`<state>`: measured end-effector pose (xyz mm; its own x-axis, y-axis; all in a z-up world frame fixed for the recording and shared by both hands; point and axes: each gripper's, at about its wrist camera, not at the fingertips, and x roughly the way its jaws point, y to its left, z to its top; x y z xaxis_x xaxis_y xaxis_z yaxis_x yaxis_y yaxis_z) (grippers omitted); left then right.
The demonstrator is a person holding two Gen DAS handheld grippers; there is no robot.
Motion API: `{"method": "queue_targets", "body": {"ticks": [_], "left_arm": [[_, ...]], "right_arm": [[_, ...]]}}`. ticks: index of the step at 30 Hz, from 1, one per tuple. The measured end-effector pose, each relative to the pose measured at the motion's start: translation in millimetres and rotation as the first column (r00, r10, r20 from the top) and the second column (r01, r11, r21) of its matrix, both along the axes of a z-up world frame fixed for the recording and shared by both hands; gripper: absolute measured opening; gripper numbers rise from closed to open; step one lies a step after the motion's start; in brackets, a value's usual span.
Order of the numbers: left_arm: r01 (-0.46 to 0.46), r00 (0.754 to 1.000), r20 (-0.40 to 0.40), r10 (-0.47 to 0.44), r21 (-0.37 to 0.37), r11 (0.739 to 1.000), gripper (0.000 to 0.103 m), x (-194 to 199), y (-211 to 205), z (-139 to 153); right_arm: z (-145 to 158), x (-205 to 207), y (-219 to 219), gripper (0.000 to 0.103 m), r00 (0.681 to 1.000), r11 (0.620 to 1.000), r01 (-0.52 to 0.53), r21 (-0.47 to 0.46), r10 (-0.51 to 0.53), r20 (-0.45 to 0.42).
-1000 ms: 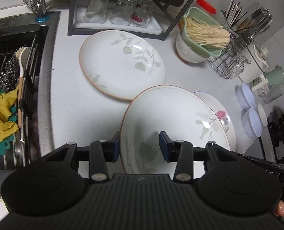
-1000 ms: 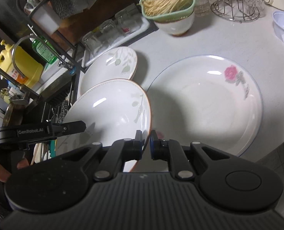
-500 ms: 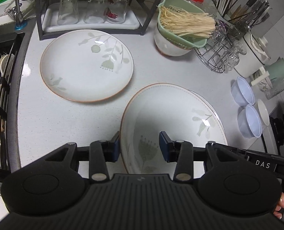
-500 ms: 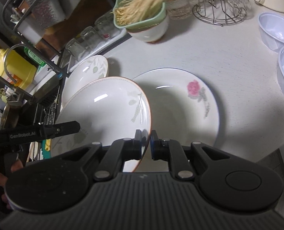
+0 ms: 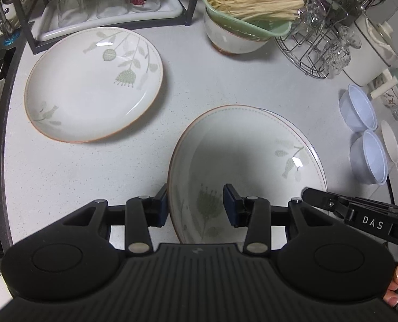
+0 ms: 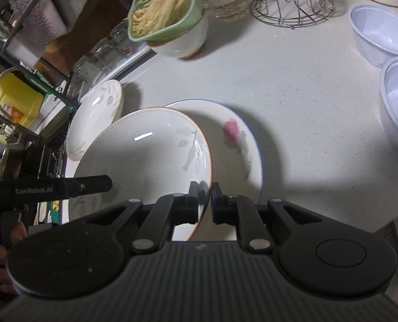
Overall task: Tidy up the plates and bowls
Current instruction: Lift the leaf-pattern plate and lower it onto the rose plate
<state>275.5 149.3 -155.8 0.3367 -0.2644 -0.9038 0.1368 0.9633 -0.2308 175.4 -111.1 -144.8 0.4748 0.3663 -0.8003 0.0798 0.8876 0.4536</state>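
Your right gripper [image 6: 204, 201] pinched the leaf plate's [image 6: 145, 158] near rim, plate held tilted over the rose plate [image 6: 236, 145], your left gripper [image 5: 196, 204] spread wide astride its opposite rim, unclamped

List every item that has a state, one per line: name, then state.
Right tongs: shut on the leaf plate's rim.
Left tongs: open, astride that rim.
Leaf plate: held tilted above the rose plate.
Rose plate: flat on the counter.
Second leaf plate: flat, empty.
Glasses: upside down on their tray.
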Motion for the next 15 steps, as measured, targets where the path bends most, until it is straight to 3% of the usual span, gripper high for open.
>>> {"method": "queue_targets", "body": {"ticks": [15], "left_arm": [[0.014, 1.000, 0.000, -0.015, 0.120, 0.993, 0.047, 19, -37, -6]], "right_arm": [[-17, 18, -18, 0.015, 1.000, 1.000, -0.021, -0.021, 0.021, 0.010]]}}
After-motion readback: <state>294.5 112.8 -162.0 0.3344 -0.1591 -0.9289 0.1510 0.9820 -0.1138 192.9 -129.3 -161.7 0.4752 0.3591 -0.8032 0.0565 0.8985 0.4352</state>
